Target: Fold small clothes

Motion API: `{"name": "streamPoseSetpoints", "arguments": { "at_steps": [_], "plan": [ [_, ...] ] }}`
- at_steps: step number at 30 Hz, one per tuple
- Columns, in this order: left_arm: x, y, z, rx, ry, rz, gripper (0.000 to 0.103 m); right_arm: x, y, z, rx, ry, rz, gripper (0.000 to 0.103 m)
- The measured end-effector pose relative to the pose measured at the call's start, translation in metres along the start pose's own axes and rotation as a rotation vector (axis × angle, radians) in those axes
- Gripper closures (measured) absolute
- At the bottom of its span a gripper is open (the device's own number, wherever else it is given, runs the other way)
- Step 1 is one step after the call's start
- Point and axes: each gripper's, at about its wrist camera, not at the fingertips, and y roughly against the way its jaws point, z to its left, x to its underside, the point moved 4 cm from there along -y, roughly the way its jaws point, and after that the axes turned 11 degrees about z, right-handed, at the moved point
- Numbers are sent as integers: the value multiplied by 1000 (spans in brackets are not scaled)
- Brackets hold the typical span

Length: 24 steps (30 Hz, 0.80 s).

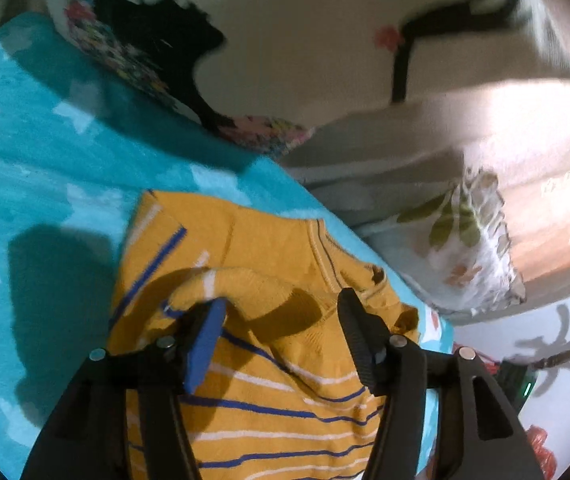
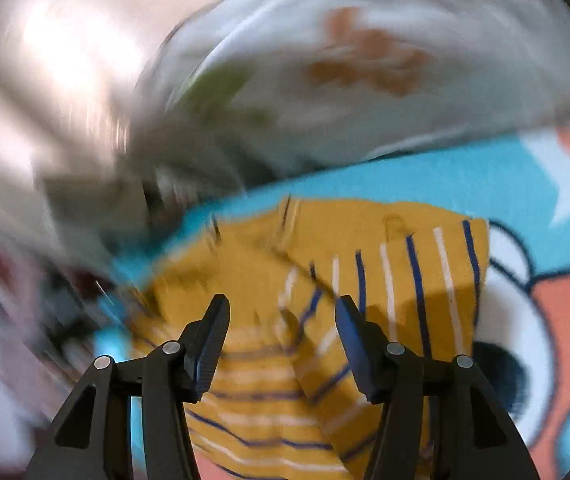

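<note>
Both tools are spread wide on my feeds. My left tool [image 1: 283, 308] hangs low over the yellow striped sweater [image 1: 269, 360], released; a raised fold of knit arches up between its fingers, and the blue pad [image 1: 205, 344] on the left finger sits against that fold, though I cannot tell whether it presses or only overlaps in view. My right tool [image 2: 283, 316] is likewise released, hovering above the same sweater [image 2: 365, 288] with nothing clamped between its fingers.

The sweater lies on a turquoise blanket [image 1: 45, 160] with pale shapes on it, spread over the bed. In the left view its far edge and collar are near the blanket's right border, where the blanket gives way to cream bedding [image 1: 405, 152]. To the left of the sweater the blanket is open and flat, with the tool's shadow on it. In the right view a sleeve or side panel is folded across the body, stripes running at an angle to those beneath; to the right, the blanket [image 2: 445, 176] carries a large cartoon print in white and coral.

A floral pillow [image 1: 465, 240] sits just beyond the blanket's right edge, and a cream cushion with a dark printed figure [image 1: 285, 40] stands at the far side. The right view is heavily smeared by motion; everything far and left there is unreadable. The sweater's near hem is cut off behind both tools.
</note>
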Motion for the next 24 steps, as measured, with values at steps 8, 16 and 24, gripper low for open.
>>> {"name": "streamPoseSetpoints", "arguments": {
  "at_steps": [8,16,24],
  "plan": [
    [14,28,-2,-166,-99,-62,42,26,-40,-1,468,210,32,55],
    [17,-16,-16,-365,-268,-5,36,-34,-35,-77,305,-194,4,47],
    [-27,-35,36,-397,-43,13,36,-41,-12,-91,308,-252,-30,47]
  ]
}}
